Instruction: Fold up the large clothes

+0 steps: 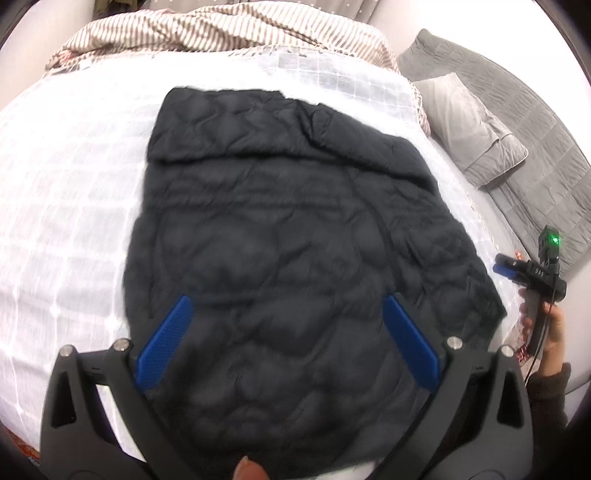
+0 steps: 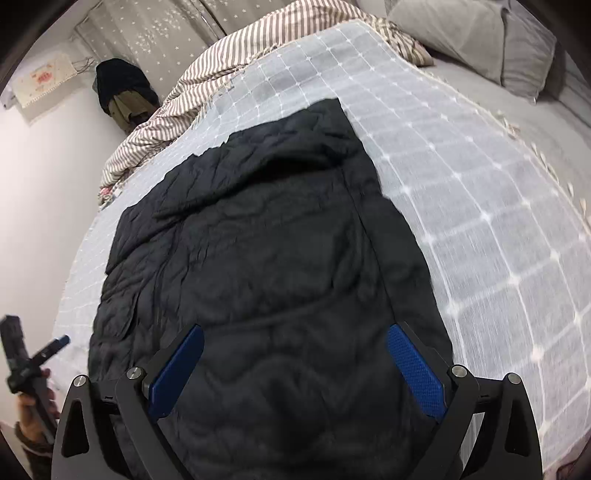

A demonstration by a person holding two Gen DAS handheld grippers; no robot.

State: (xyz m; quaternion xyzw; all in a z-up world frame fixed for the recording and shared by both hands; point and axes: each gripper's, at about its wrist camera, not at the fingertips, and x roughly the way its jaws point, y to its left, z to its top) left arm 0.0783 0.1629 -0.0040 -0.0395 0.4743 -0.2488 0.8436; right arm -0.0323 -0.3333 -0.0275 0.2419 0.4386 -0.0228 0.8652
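Observation:
A black quilted puffer jacket [image 1: 280, 229] lies flat on a bed, its far end folded over into a flap; it also shows in the right wrist view [image 2: 266, 258]. My left gripper [image 1: 288, 302] hovers open above the jacket's near part, blue pads wide apart, holding nothing. My right gripper [image 2: 295, 332] is also open above the jacket's near end, empty. The right gripper shows at the right edge of the left wrist view [image 1: 502, 266], beside the jacket's right edge. The left gripper appears at the far left of the right wrist view [image 2: 59, 341].
A white checked bedspread [image 1: 74, 192] covers the bed. A striped duvet [image 1: 221, 29] is bunched at the far end. Grey pillows [image 1: 476, 129] and a grey quilt lie to the right. Dark clothes [image 2: 122, 92] hang by the wall.

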